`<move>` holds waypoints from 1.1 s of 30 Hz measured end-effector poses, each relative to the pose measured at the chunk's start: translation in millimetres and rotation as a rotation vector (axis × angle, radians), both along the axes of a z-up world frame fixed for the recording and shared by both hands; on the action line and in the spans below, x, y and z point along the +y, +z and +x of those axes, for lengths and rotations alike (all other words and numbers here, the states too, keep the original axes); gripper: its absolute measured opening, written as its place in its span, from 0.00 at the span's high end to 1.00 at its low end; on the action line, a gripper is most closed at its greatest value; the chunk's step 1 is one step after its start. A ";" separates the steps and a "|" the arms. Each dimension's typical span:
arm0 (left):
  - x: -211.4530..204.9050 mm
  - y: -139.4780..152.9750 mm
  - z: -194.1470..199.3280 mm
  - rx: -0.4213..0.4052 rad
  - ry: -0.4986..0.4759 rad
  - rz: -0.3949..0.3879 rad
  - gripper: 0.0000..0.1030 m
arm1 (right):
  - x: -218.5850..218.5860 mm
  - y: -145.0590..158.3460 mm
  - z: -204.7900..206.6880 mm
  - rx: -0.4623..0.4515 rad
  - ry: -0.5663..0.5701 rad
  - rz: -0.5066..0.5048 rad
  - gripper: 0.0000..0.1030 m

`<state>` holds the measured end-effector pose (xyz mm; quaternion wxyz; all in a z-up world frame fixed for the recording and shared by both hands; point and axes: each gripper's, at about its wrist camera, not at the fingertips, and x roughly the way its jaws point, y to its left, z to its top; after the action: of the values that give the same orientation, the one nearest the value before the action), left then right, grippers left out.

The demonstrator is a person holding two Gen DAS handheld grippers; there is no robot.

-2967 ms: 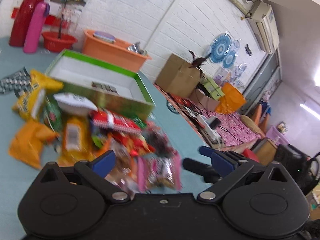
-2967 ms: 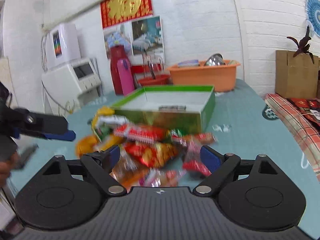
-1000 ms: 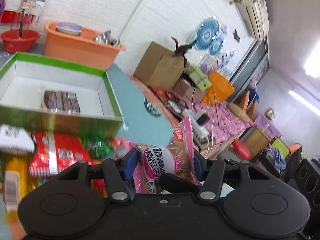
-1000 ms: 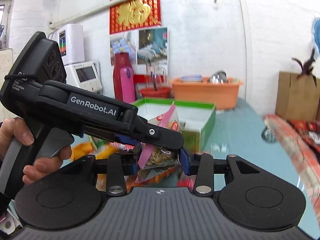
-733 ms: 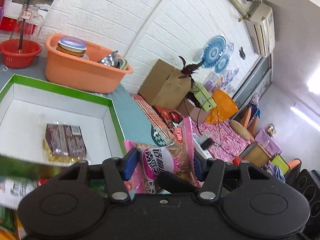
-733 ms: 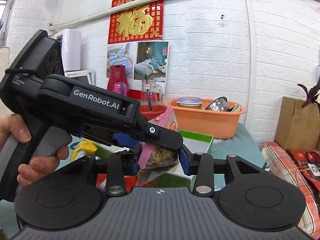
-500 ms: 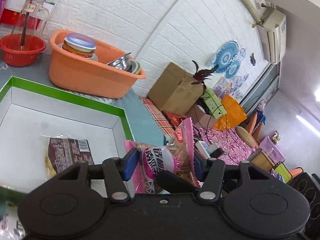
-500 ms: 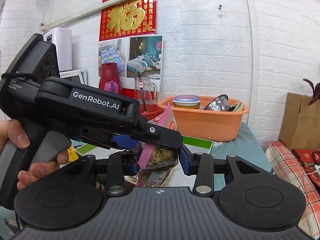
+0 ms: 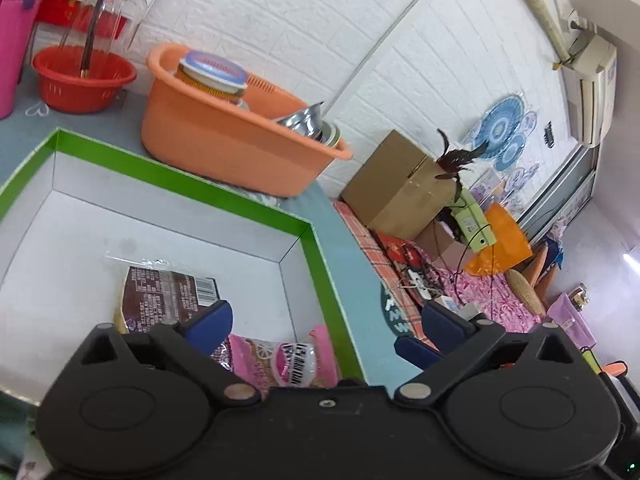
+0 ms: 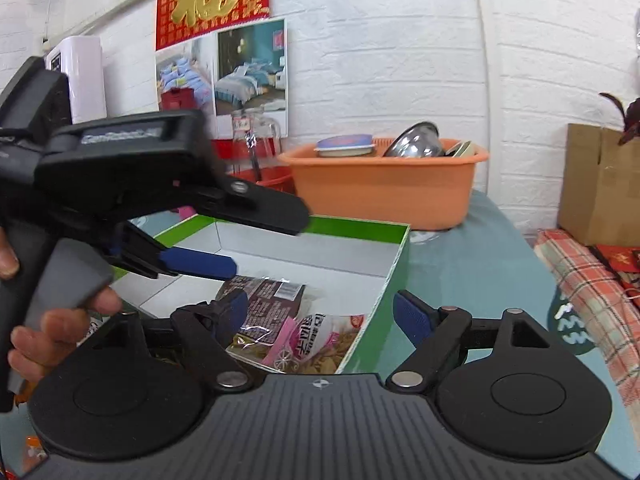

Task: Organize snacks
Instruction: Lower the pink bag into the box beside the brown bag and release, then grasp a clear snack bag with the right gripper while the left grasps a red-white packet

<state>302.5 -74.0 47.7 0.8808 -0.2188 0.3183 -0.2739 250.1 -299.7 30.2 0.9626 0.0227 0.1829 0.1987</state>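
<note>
A green-rimmed white box lies open below both grippers. In it are a brown snack packet and a pink packet with a white label, which rests in the box's near right corner. My left gripper hangs over that corner, jaws opening wide, nothing between its pads. The right wrist view shows the same box, the brown packet and the pink packet. My right gripper is above the pink packet, jaws opening, touching nothing. The left gripper, held in a hand, stands at the left.
An orange basin with a tin and metal bowls stands just behind the box. A red basket and a pink flask are at the far left. Beyond the table's right edge are a cardboard box and a plaid cloth.
Both grippers were shut on a pink packet carried over the box. Their jaws have now sprung apart and the packet lies in the box's corner.
</note>
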 end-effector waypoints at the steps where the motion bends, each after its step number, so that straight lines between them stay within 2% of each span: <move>1: 2.8 7.4 -7.3 -0.013 0.007 0.001 0.00 | -3.3 6.1 -6.8 -0.011 -0.006 0.016 0.00; 7: 18.1 45.8 -66.7 -0.078 0.007 -0.025 0.00 | -20.2 36.9 -64.2 -0.097 0.000 0.127 0.00; 12: 26.5 59.1 -131.3 -0.138 0.038 0.029 0.00 | -25.6 35.3 -113.8 -0.091 0.055 0.223 0.00; 16: 41.0 46.1 -171.0 -0.135 0.047 0.027 0.00 | -25.2 18.9 -139.9 -0.032 0.083 0.301 0.00; 22: 63.2 12.3 -219.1 -0.096 0.079 0.056 0.00 | -14.2 -11.5 -166.3 0.071 0.088 0.343 0.00; 28: 92.6 -21.5 -258.0 -0.043 0.155 0.072 0.00 | -3.0 -31.2 -184.5 0.096 0.108 0.421 0.00; 31: 104.4 -31.0 -275.1 -0.052 0.196 0.102 0.00 | 6.2 -35.6 -184.5 0.148 0.158 0.422 0.00; 33: 107.3 -36.6 -281.8 -0.053 0.204 0.126 0.00 | 14.6 -37.5 -186.7 0.147 0.176 0.396 0.00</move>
<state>20.7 33.3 11.1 0.9243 -0.1868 0.2875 -0.1678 63.4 -285.1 -7.3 0.9024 0.2095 0.2111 0.3118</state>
